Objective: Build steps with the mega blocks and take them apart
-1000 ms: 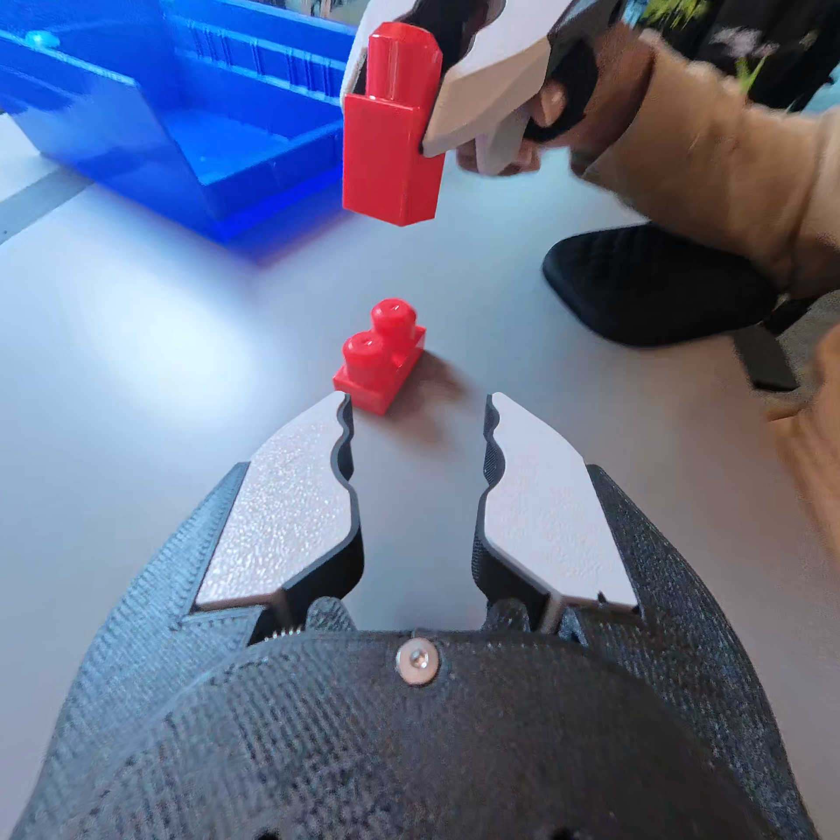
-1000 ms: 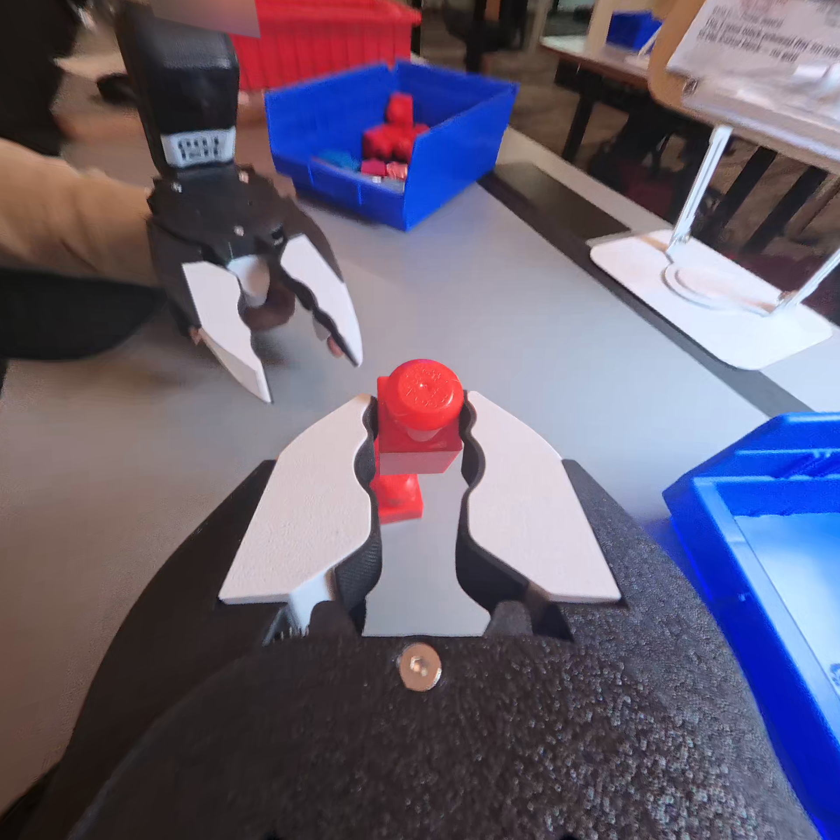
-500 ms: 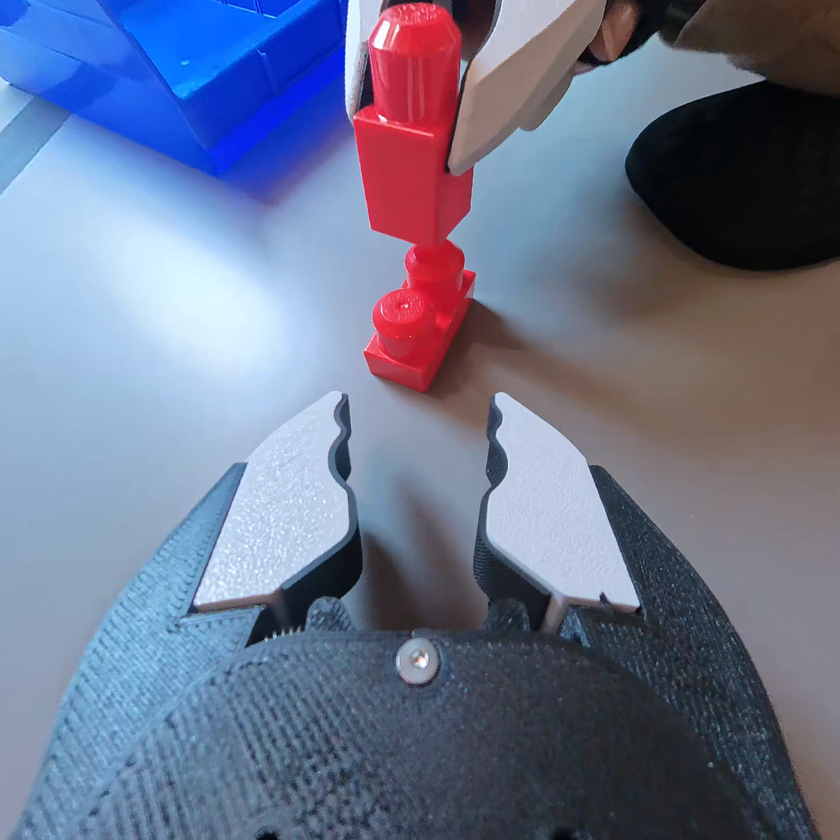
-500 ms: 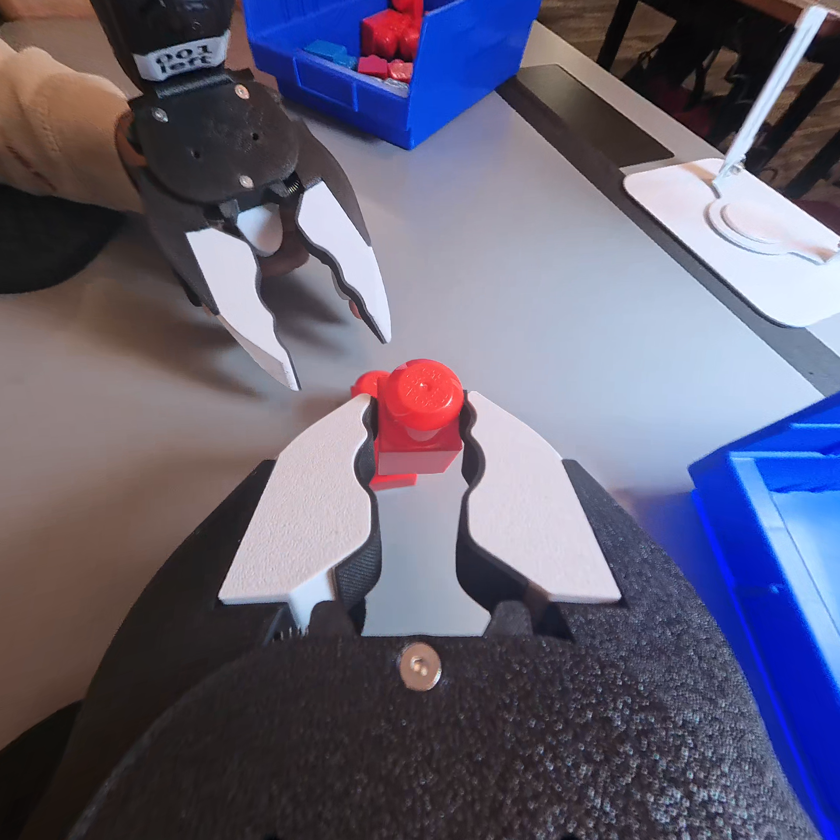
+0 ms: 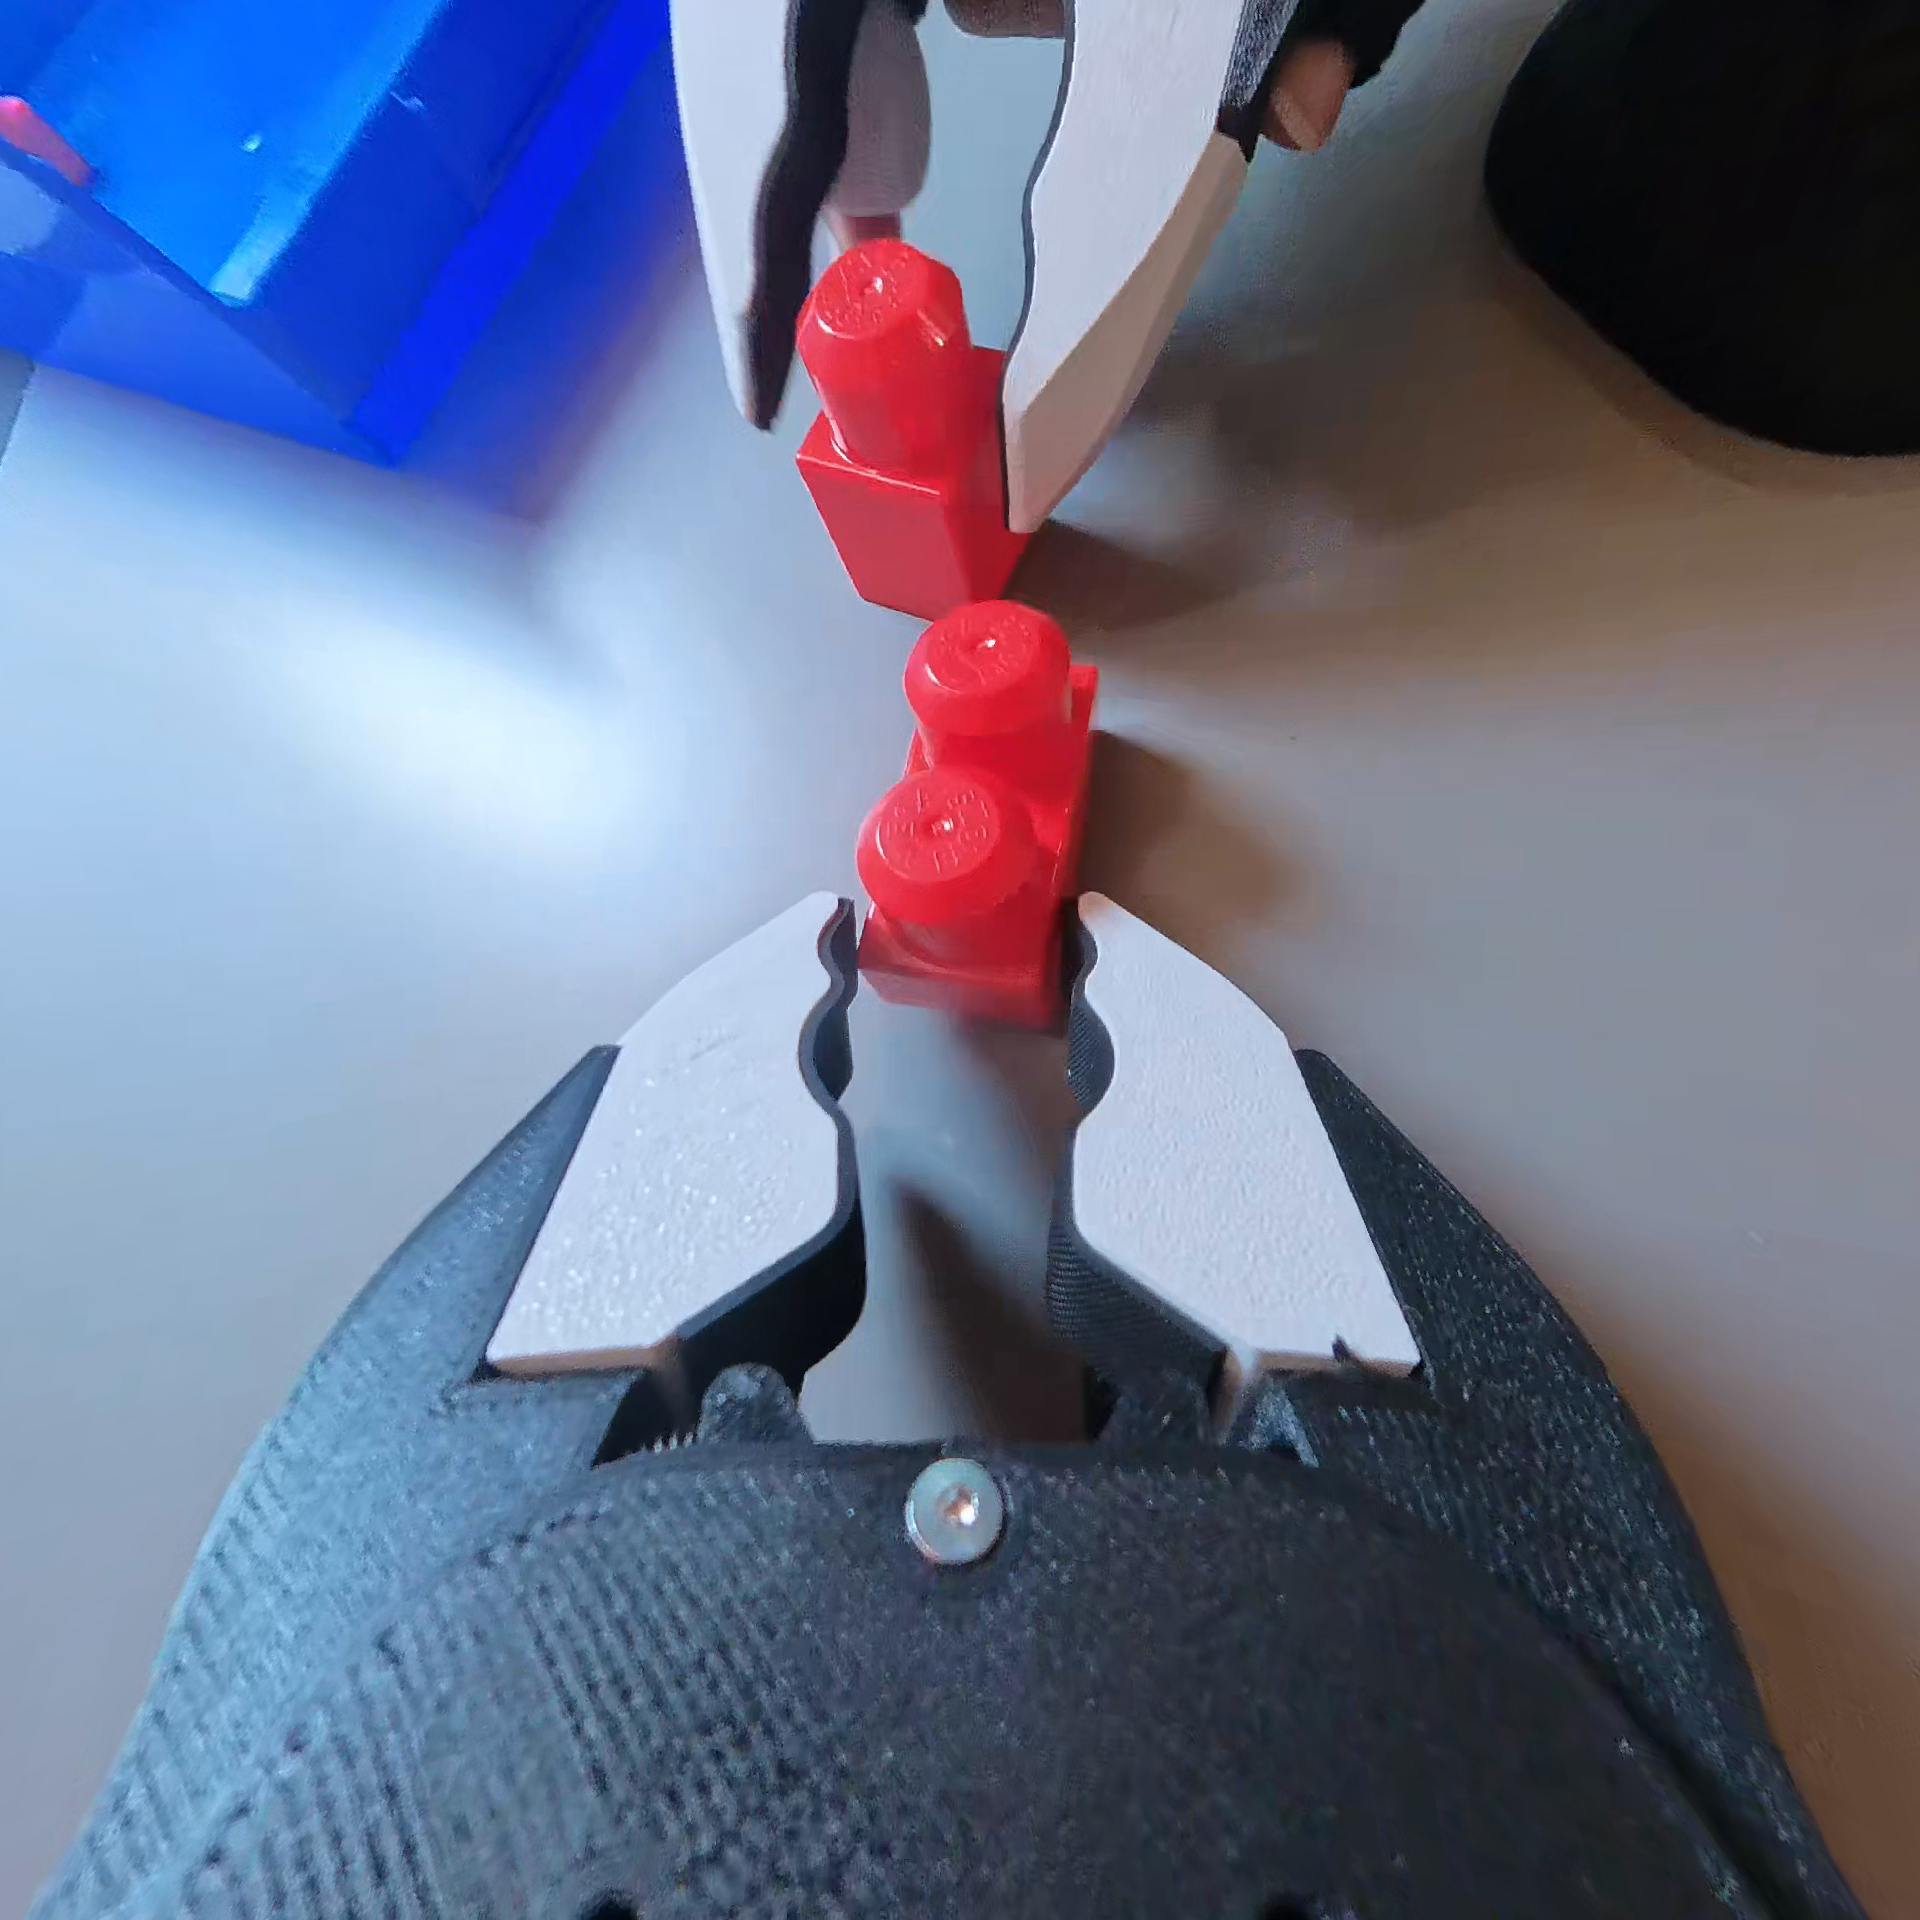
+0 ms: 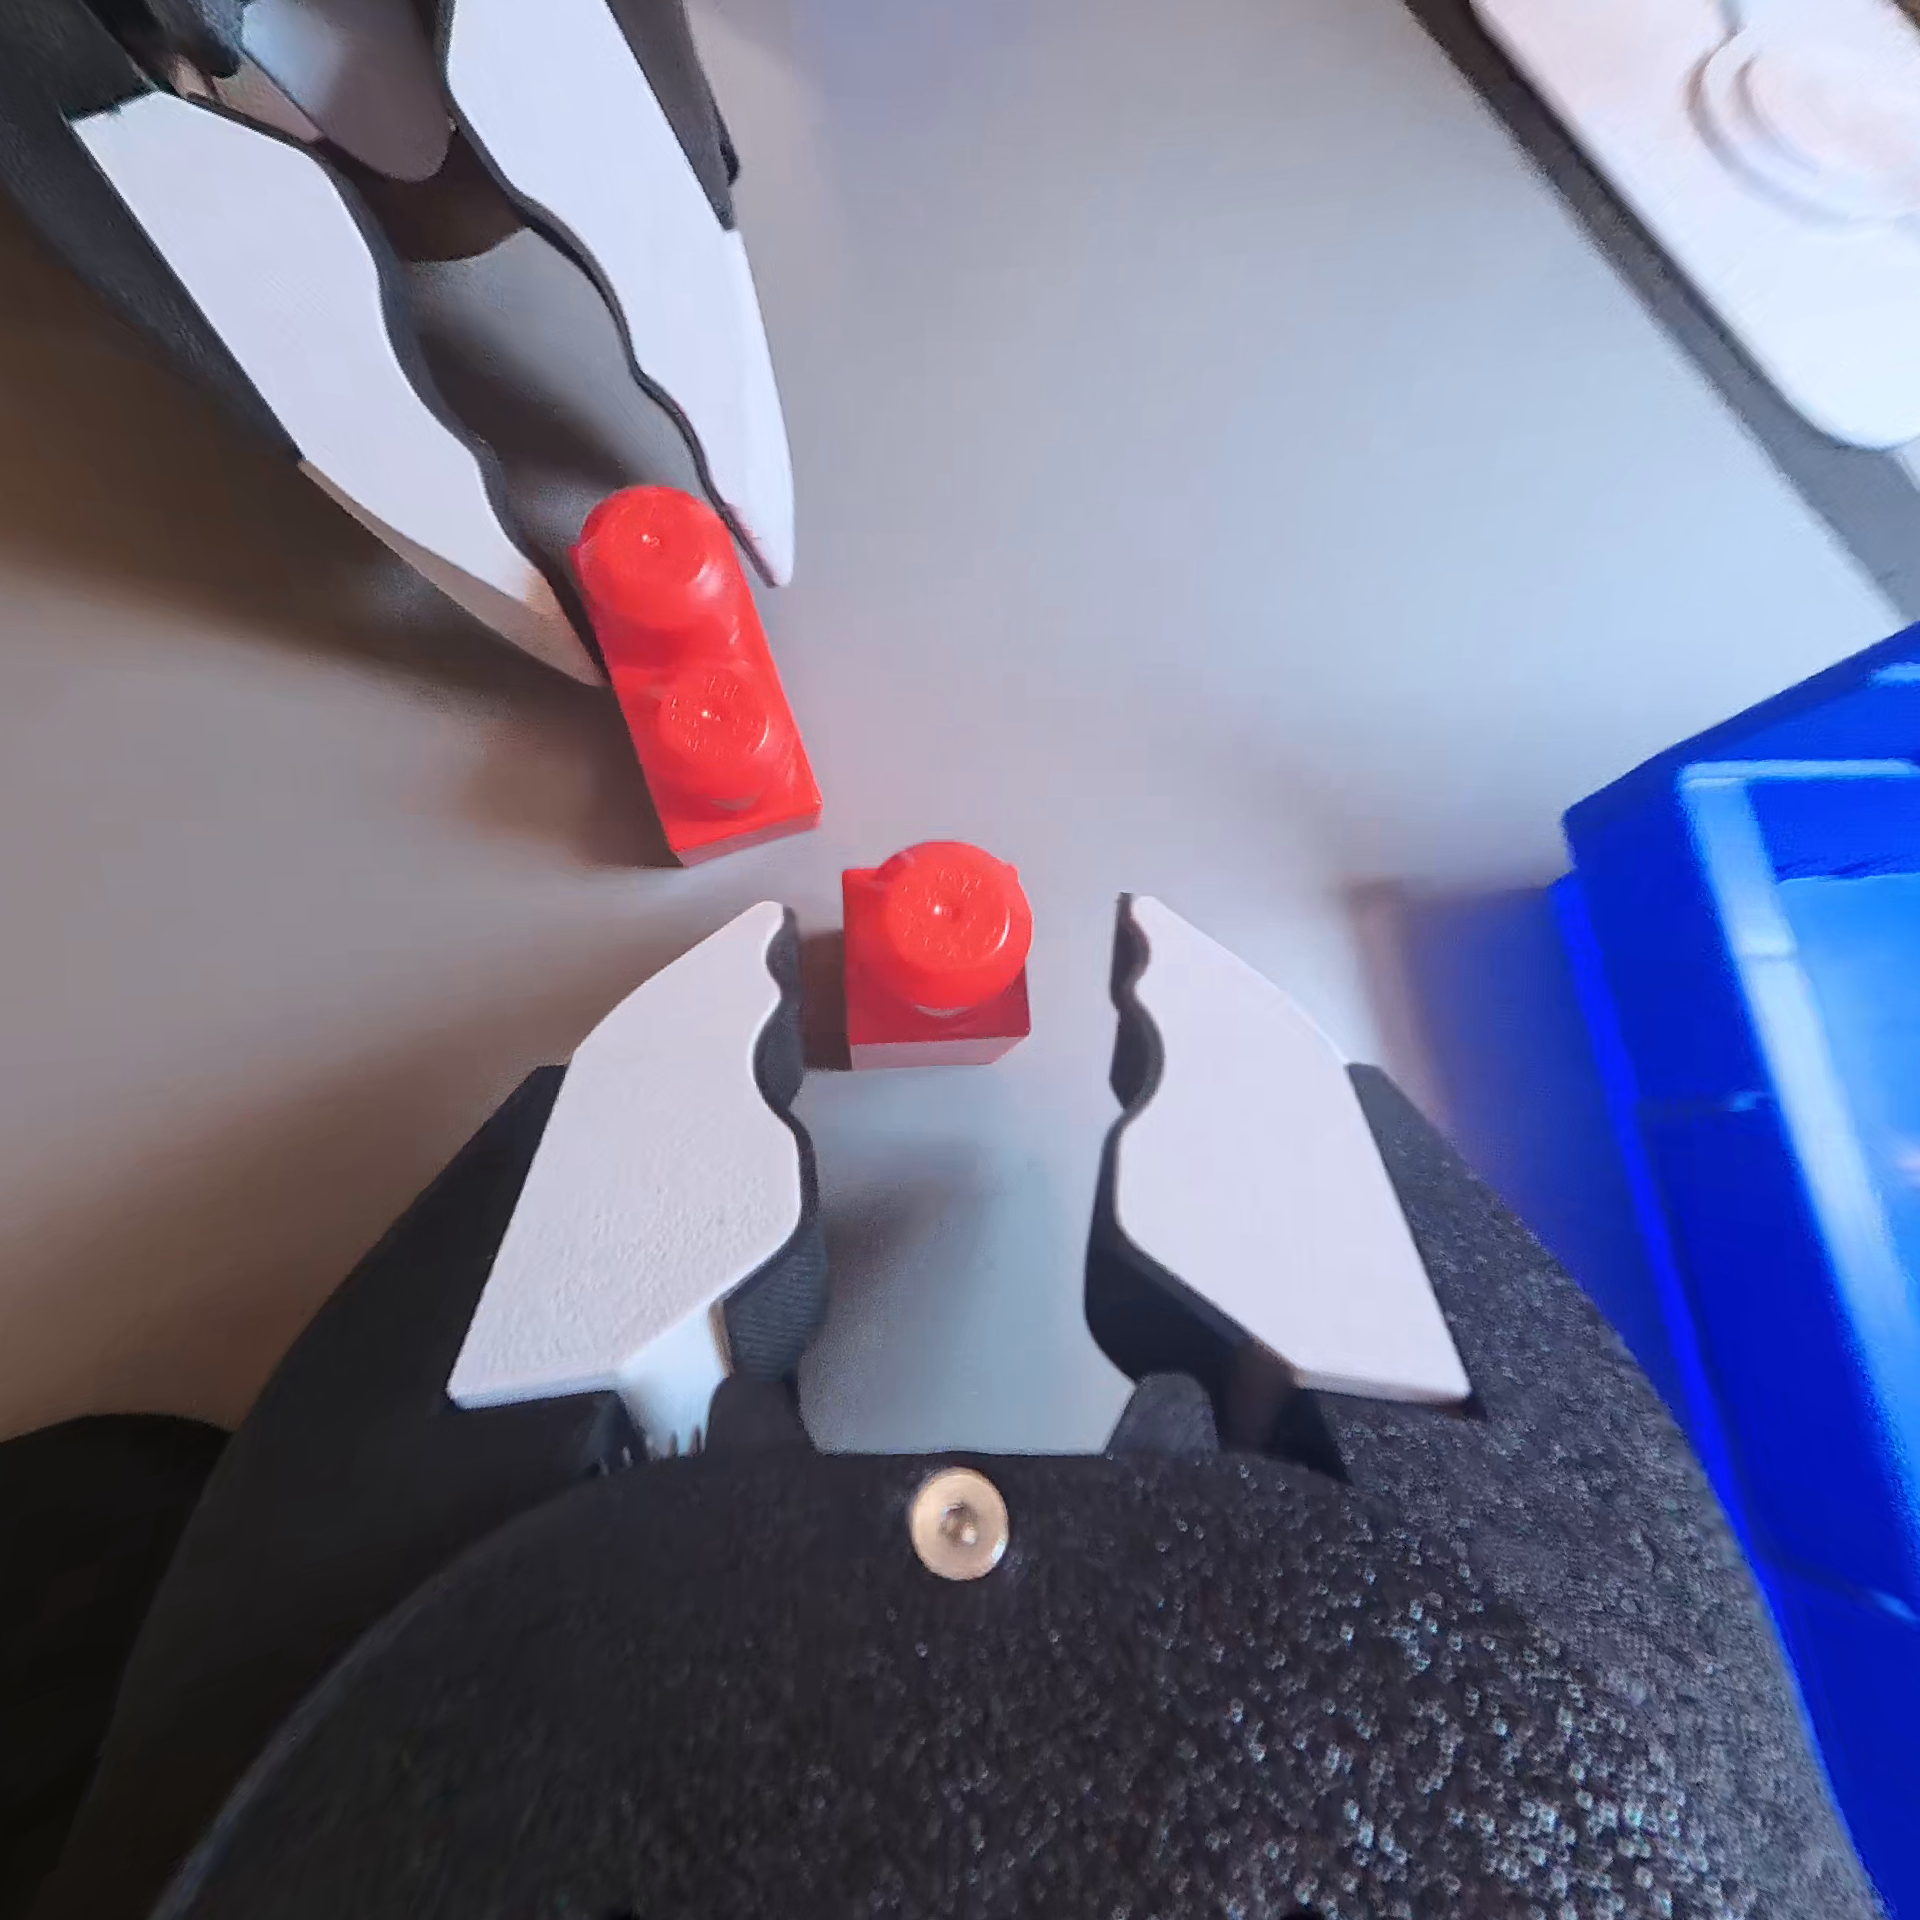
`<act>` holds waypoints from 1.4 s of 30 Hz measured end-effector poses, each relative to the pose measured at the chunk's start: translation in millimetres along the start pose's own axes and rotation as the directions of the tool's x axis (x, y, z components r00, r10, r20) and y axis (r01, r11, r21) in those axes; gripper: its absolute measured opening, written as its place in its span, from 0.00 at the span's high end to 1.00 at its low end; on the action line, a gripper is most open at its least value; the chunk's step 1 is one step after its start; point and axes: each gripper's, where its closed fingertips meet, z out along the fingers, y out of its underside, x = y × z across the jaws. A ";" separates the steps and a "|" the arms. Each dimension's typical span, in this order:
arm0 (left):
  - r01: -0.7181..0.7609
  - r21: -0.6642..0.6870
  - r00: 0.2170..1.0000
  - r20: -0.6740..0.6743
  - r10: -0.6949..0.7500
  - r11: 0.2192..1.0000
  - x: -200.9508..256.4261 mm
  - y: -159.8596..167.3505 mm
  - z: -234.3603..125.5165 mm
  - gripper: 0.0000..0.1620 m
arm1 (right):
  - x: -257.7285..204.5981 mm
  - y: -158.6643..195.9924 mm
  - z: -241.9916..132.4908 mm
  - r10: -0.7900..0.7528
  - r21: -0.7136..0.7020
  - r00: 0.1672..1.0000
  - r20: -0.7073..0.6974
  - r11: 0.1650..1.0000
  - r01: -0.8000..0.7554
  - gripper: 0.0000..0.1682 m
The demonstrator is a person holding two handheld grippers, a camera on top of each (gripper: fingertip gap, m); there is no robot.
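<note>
– Two red mega blocks are seen on the grey desk (image 5: 312, 935), are they not? Where is each placed?

– A two-stud block (image 5: 977, 831) is laid flat, studs up. A single-stud block (image 6: 935, 966) is stood upright just beside its far end, not yet stacked on it. A blue bin (image 6: 1766, 1039) is set off to the right.

– How are the jaws held?

– The near end of the two-stud block is flanked by the left gripper (image 5: 966, 925), and its jaws appear to be pressed against both side walls. The jaws of the right gripper (image 6: 945, 914) are spread apart around the single-stud block, with a gap seen on each side in the right wrist view, so nothing is gripped there.

– How are such blocks expected to handle?

– They are judged light, hollow and stiff, so crushing is hardly to be feared. The plastic is glossy, though, and slipping or twisting between smooth jaws may be expected if only a corner is caught.

– Where should hold be taken?

– The flat side walls of the body are to be preferred, squarely and low enough that the stud is left free. The round stud should be avoided, since it could be rolled out of the grip. While the single block is pressed on, the base is best kept pinned to the desk.
</note>
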 end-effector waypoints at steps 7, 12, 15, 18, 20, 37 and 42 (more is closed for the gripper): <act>-0.049 0.042 0.998 -0.031 0.050 0.998 19.1 -23.7 -44.9 0.77 | -57.2 -64.1 -19.9 -0.219 0.153 0.975 0.036 0.965 0.211 0.62; -0.119 0.113 0.990 -0.063 0.127 0.986 39.7 -44.6 -67.1 0.77 | -100.5 -64.8 6.2 -0.289 0.205 0.941 0.174 0.946 0.252 0.78; -0.096 0.219 0.992 -0.054 0.110 0.971 44.2 -57.6 -83.6 0.78 | -108.9 -78.5 -2.2 -0.259 0.317 0.936 0.240 0.932 0.177 0.79; 0.046 0.397 0.998 -0.052 -0.027 0.917 35.7 -75.5 -106.9 0.74 | -105.7 -101.7 -23.3 -0.199 0.479 0.943 0.267 0.876 0.049 0.79; 0.160 0.486 0.987 -0.092 -0.131 0.859 30.7 -81.5 -117.1 0.72 | -103.0 -115.8 -39.0 -0.152 0.574 0.942 0.298 0.817 -0.049 0.79; 0.228 0.579 0.973 -0.154 -0.170 0.783 31.3 -84.1 -124.8 0.79 | -81.3 -115.2 -42.3 -0.102 0.518 0.976 0.193 0.855 -0.014 0.66; 0.237 0.554 0.971 -0.142 -0.190 0.798 16.7 -61.7 -122.4 0.79 | -19.0 -49.9 -34.2 -0.056 0.169 0.998 -0.028 0.984 0.060 0.61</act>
